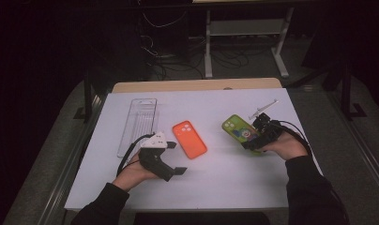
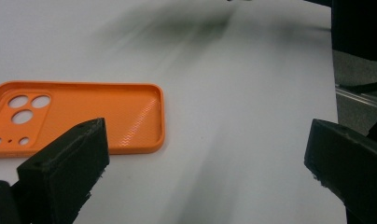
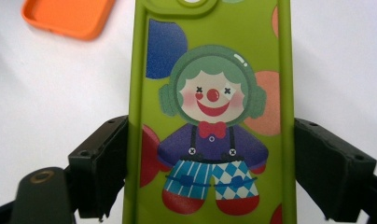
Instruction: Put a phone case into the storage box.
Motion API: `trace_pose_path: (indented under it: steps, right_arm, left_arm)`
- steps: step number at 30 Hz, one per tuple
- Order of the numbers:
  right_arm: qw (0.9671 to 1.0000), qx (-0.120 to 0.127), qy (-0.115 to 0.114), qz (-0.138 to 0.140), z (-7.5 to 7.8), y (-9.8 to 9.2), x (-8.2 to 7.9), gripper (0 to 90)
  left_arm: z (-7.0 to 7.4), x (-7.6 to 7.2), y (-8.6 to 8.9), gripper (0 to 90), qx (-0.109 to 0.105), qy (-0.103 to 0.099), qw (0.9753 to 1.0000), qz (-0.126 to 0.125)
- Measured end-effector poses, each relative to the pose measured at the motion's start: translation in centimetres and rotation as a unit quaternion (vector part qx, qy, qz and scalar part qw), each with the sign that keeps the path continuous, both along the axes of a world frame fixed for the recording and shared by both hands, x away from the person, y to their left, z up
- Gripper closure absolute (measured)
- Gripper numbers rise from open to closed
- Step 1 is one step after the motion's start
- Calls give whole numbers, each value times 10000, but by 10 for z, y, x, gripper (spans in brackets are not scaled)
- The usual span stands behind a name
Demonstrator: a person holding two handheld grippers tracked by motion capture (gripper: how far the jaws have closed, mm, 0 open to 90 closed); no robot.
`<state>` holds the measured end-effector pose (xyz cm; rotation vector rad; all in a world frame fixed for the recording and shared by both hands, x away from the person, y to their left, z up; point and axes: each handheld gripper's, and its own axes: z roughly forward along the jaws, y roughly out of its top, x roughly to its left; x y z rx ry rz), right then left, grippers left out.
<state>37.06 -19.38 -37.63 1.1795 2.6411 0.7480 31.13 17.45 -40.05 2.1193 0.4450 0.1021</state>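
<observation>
Right claw (image 3: 210, 172) clamped on the green clown phone (image 3: 210, 116); left claw (image 2: 205, 163) wide open, empty, beside the orange case (image 2: 84, 116).

Lab (floor cables (image 1: 178, 61), desk frames (image 1: 246, 42)).

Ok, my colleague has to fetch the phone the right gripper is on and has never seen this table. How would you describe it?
On the white table sheet, look to the right half, where the right gripper has its jaws on either side of a green phone. Unlike the plain orange case and clear tray to its left, it carries a cartoon clown.
</observation>
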Motion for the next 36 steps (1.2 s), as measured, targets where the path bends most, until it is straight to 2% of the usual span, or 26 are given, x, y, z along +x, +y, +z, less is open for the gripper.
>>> trace_pose_path:
  steps: [4,8,12,16,19,21,25,31,36]
  right_arm:
    - [9998,18,-27,179,6,4,11,157]
    - [9988,187,-52,449,10,7,19,156]
    - [9975,234,-98,666,11,13,22,156]
    - [9955,334,-89,877,9,18,23,156]
    - [9947,296,-95,976,9,23,23,156]
    - [9930,166,-174,1158,7,26,23,156]
    - [9902,119,-266,1369,6,31,22,155]
    - [9863,45,-324,1617,5,35,17,155]
    - [9828,-18,-319,1818,4,41,12,155]
  left_arm:
    - [0,0,0,0,14,-1,10000,-4]
    - [0,1,0,0,34,16,10000,-3]
    - [3,3,-1,0,86,-3,10000,-16]
    - [7,5,-3,0,25,43,10000,29]
    - [12,7,-6,0,38,17,10000,-6]
    - [15,9,-9,0,50,50,10000,-59]
    - [21,16,-17,0,164,13,9997,-182]
    - [29,28,-31,0,61,-42,9996,-271]
    - [34,39,-42,0,111,-78,9990,-420]
